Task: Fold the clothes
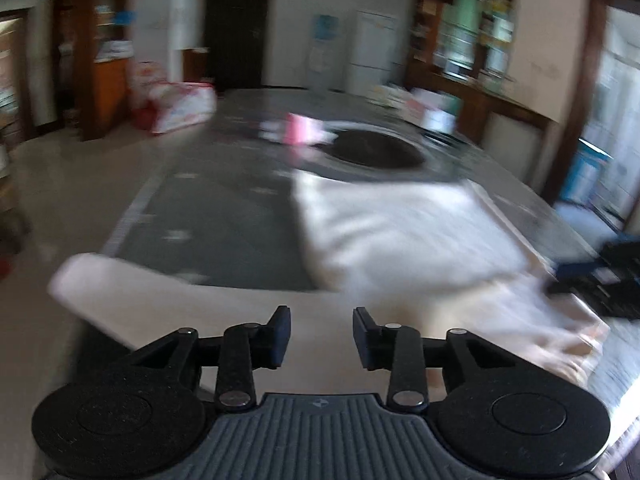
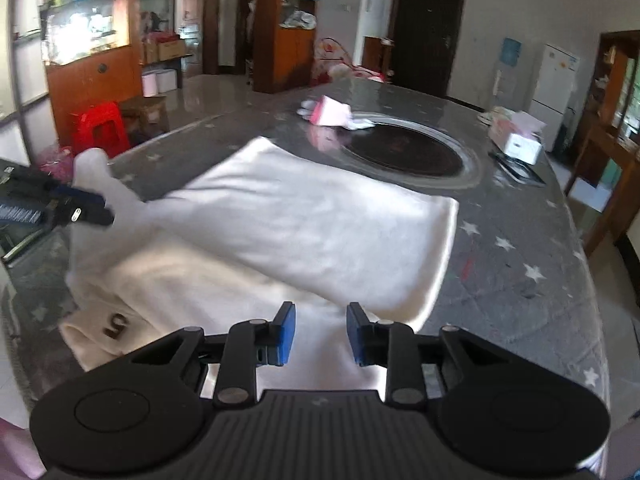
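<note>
- A white garment (image 2: pixel 280 232) lies partly folded near the table's (image 2: pixel 520 240) near edge, its far half doubled over.
- The left gripper (image 1: pixel 321 336) hangs above the cloth, jaws narrowly apart, nothing between them.
- The right gripper (image 2: pixel 321 334) likewise stands narrowly parted and empty.
- A dark round plate (image 2: pixel 404 148) sits mid-table.

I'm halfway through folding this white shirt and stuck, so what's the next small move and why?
Probably bring the left gripper down to pinch the loose sleeve hanging off the table's edge and fold it onto the white shirt. Both grippers look open and empty, and that sleeve is the part not yet folded in.
</note>
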Action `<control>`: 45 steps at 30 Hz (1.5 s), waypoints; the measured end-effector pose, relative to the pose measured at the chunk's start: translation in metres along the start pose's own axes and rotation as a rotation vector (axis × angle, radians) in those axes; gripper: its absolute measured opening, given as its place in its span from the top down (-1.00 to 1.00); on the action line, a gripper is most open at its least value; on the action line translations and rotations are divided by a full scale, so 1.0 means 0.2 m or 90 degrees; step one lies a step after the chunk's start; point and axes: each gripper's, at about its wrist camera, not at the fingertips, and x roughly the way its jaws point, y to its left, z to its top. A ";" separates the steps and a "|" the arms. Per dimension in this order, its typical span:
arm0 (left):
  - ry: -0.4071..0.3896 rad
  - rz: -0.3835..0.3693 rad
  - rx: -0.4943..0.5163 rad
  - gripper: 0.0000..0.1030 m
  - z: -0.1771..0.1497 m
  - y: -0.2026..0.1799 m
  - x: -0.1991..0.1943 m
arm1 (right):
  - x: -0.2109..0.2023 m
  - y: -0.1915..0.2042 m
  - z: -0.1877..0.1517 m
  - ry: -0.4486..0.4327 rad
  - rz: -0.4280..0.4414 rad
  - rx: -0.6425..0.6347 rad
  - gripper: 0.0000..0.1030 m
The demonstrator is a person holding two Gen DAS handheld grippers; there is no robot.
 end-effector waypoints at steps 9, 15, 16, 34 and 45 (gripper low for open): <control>-0.040 0.197 -0.195 0.00 0.05 0.50 -0.03 | 0.11 0.09 -0.04 0.033 0.029 -0.004 0.46; -0.030 0.204 -0.277 -0.06 0.05 0.69 0.02 | 0.12 0.08 -0.04 0.037 0.032 0.004 0.41; -0.030 0.203 -0.281 -0.06 0.05 0.71 0.03 | 0.12 0.08 -0.04 0.037 0.030 0.004 0.38; -0.057 0.174 -0.335 0.82 0.01 0.79 0.08 | 0.12 0.07 -0.03 0.044 0.025 0.005 0.29; -0.138 0.065 -0.278 0.88 0.19 0.53 -0.10 | 0.12 0.06 -0.03 0.042 0.024 0.017 0.18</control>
